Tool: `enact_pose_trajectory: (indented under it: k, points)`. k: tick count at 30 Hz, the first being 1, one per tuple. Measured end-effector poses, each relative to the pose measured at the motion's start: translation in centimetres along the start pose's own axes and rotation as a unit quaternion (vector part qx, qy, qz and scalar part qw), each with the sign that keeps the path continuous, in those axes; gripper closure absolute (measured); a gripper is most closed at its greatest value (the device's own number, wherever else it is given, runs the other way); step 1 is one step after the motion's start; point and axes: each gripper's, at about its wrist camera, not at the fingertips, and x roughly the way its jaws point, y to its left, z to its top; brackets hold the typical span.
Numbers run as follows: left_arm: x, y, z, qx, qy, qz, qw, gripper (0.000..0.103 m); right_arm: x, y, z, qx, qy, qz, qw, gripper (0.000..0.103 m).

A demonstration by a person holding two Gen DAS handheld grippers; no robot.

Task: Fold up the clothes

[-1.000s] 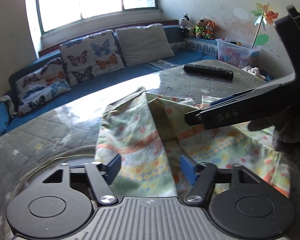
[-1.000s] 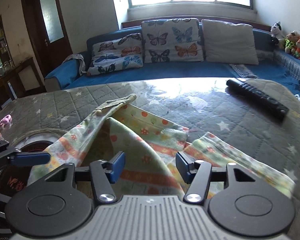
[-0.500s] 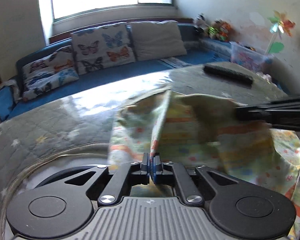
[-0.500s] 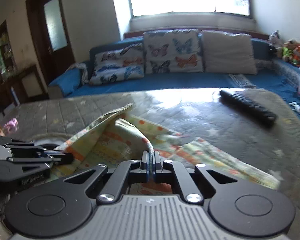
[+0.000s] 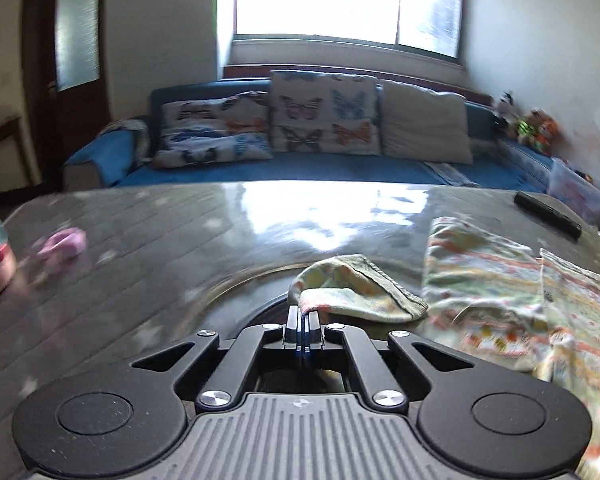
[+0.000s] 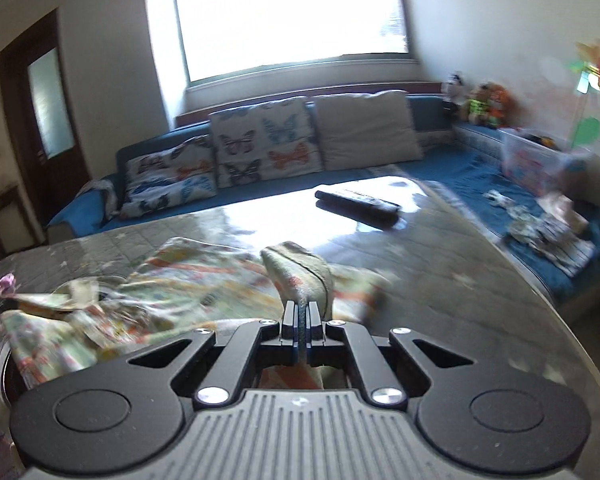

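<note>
**Both claws clamped on the patterned garment**

Left gripper (image 5: pixel 303 326) has its jaws pressed together on a cuffed edge of the patterned garment (image 5: pixel 496 280), and we see that edge bunched into a small hump just ahead of the fingertips. From the same view, the bulk of the cloth lies spread to the right on the quilted table (image 5: pixel 148 248), its far part blurred. Our right gripper (image 6: pixel 301 322) is likewise pinched tight on the garment (image 6: pixel 204 284): a ribbed fold stands up from between the jaws, and the cloth trails off to the left across the table (image 6: pixel 460 280).

We see a dark remote control (image 6: pixel 358 205) lying farther back on the table, well apart from the cloth. A small pink object (image 5: pixel 62 242) sits on the table's left side, too blurred for us to identify. Beyond the table runs a blue sofa (image 5: pixel 300 168) carrying butterfly cushions (image 5: pixel 324 120) under a bright window (image 6: pixel 292 16).
</note>
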Motion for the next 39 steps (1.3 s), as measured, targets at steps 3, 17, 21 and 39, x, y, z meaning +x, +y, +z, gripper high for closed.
enact_pose_trajectory:
  k: [3,17,21,39]
  points:
    - [-2.3,1.0,-1.8,-0.004,-0.001,0.011,0.9999,0.102,-1.8,-1.8,-1.8,0.036,-0.007,-0.012,0.999,0.100]
    - [-10.6,2.7,-8.3,-0.010,0.026,0.015,0.9995,0.101,-6.6,-7.9,-9.6,0.132,0.020,-0.102,0.986,0.092]
    - [-10.7,2.5,-8.9,-0.004,0.029,0.013,0.9995,0.097,-8.5,-6.4,-8.3,0.085,-0.021,-0.141,0.986,0.087]
    - [-11.0,2.6,-10.7,0.010,0.038,0.011,0.9992,0.091,-5.4,-1.9,-9.0,-0.016,0.080,-0.143,0.986,0.063]
